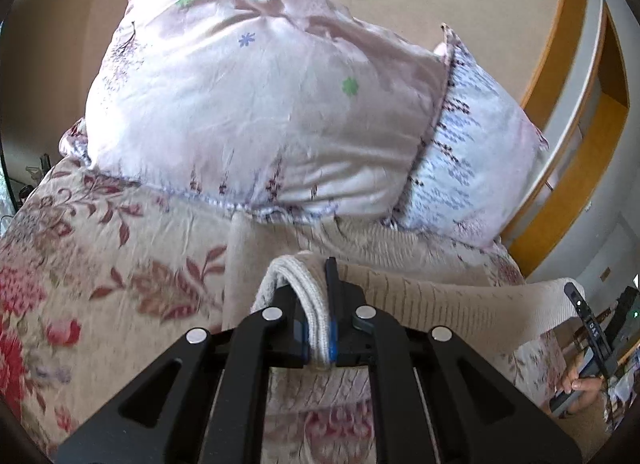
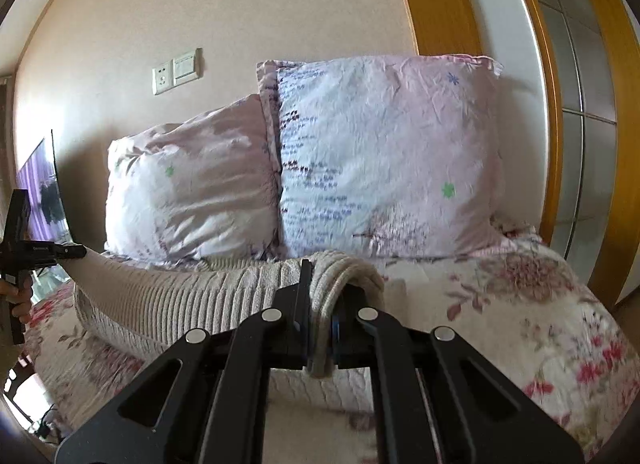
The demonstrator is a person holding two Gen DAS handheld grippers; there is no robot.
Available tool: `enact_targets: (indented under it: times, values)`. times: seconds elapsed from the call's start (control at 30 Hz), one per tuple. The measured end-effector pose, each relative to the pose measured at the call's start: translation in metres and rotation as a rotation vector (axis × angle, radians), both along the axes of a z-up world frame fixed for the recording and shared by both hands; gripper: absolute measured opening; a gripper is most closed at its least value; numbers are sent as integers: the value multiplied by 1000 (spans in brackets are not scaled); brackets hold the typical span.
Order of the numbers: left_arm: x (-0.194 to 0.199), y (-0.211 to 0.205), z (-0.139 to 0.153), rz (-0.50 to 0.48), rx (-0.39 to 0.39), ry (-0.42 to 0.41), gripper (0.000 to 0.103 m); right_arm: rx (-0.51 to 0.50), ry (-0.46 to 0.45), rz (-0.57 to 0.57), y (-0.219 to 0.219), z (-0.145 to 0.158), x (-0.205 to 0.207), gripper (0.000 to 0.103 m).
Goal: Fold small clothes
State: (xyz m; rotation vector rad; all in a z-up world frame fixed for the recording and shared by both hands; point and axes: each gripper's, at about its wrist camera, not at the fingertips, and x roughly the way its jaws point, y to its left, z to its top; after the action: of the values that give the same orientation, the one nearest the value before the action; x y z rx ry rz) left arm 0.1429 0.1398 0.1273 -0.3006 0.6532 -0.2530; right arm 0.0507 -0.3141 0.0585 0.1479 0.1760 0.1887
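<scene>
Both hand-held grippers pinching ribbed sweater, its lower part hidden

I see two pale floral pillows side by side against the beige wall, floral bedspread under them, socket and switch plate on wall, orange-framed wardrobe beside bed, screen at left edge

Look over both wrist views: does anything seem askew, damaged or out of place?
Nothing stands out. Left gripper and right gripper each pinch the beige ribbed knit garment, stretched above the floral bedspread.
</scene>
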Motion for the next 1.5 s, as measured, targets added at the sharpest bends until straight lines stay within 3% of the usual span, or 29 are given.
enact_targets:
  times: [0.17,0.43,0.67,0.8,0.83,1.0,1.1,1.3,1.5]
  values:
    - [46,-4,-3,23,-44,15,6,44,29,-25,-1,0,40,8]
    - [115,2,-88,111,-152,261,6,161,365,-45,-9,-60,136,8]
    - [127,3,-96,99,-207,269,7,334,474,-40,-27,-76,162,8]
    - [140,3,-102,108,-250,304,10,497,531,-3,-39,-77,183,39]
    - [143,3,-104,109,-266,309,15,540,529,7,-42,-76,188,44]
    - [145,15,-103,136,-388,298,37,566,509,-6,-43,-67,200,45]
    - [136,20,-89,144,-354,254,46,523,476,-15,-44,-59,187,45]
    - [102,30,-71,119,-211,198,46,370,448,-71,-54,-54,145,45]
    - [69,28,-75,80,-96,199,46,258,477,-64,-53,-68,110,44]
